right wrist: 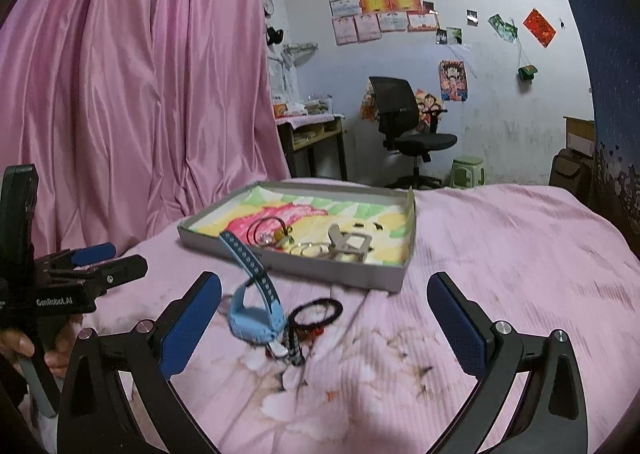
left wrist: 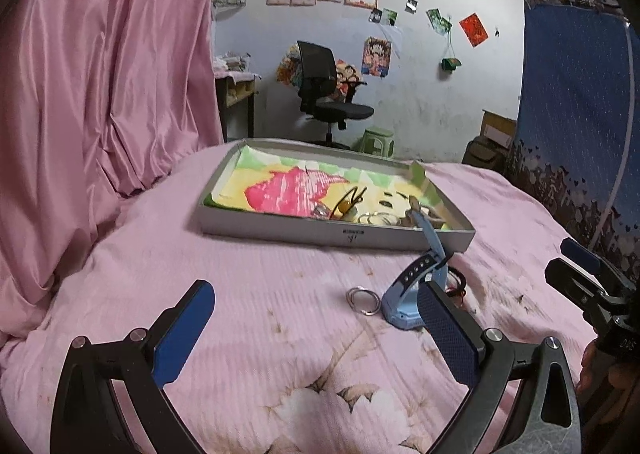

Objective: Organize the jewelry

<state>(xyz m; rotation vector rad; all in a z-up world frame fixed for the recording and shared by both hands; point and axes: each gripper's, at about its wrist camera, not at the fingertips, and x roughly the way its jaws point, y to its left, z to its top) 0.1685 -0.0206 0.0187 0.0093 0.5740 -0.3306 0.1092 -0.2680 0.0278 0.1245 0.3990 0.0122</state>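
Note:
A light blue watch [left wrist: 402, 308] stands on the pink bedspread with its strap [left wrist: 430, 242] sticking up, close to my left gripper's right finger [left wrist: 448, 328]. Two silver rings [left wrist: 364, 300] lie just left of it. A black cord bracelet [right wrist: 318, 308] with red beads lies right of the watch [right wrist: 256, 318]. The shallow grey tray [left wrist: 320, 232] behind holds a dark cord loop, silver bangles [right wrist: 310, 250] and a beige clip [right wrist: 348, 244]. My left gripper [left wrist: 320, 320] and right gripper [right wrist: 324, 320] are both open, and no pad touches anything.
A pink curtain [left wrist: 100, 74] hangs along the left of the bed. A blue patterned cloth [left wrist: 576, 94] hangs at the right. Beyond the bed are an office chair [left wrist: 324, 94], a green stool [left wrist: 378, 140] and a desk. A hand [right wrist: 16, 342] holds the left gripper's handle.

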